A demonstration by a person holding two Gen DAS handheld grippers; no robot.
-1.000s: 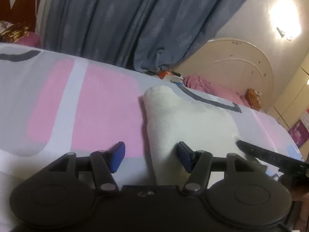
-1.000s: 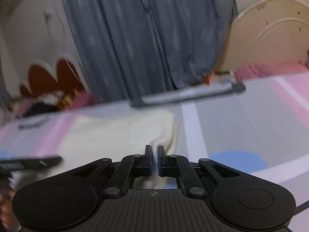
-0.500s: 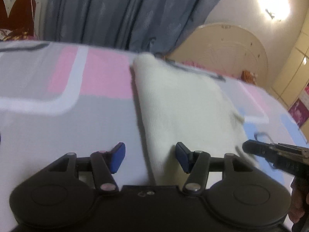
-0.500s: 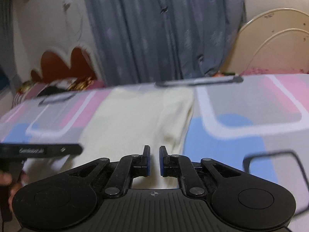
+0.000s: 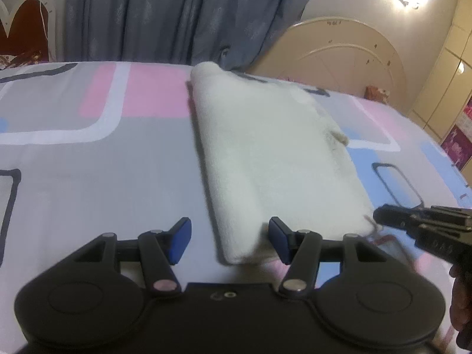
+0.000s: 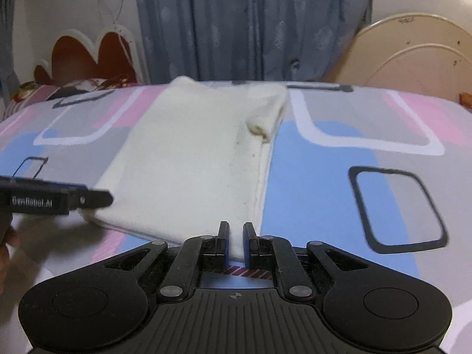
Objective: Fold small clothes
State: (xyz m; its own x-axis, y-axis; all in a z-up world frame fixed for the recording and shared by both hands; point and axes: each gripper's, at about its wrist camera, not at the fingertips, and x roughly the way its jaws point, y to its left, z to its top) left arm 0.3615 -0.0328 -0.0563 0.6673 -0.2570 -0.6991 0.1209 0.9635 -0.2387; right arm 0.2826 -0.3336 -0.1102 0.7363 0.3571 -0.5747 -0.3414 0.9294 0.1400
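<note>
Right wrist: left gripper (image 6: 107, 198) body label reads "GenRobot.AI".

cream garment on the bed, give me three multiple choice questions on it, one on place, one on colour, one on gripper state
1. Where does the cream garment lie?
A. on the patterned bedsheet
B. over the curtain
C. on the floor

2. What colour are the left hand-held gripper pads?
A. red
B. blue
C. white

3. How does the right hand-held gripper stand?
A. wide open, away from the cloth
B. nearly closed at the garment's near edge
C. holding a hanger

Answers: A, the garment lies flat on the sheet; B, both pads show blue; C is wrong and B right, its jaws leave only a narrow gap with cloth between.
</note>
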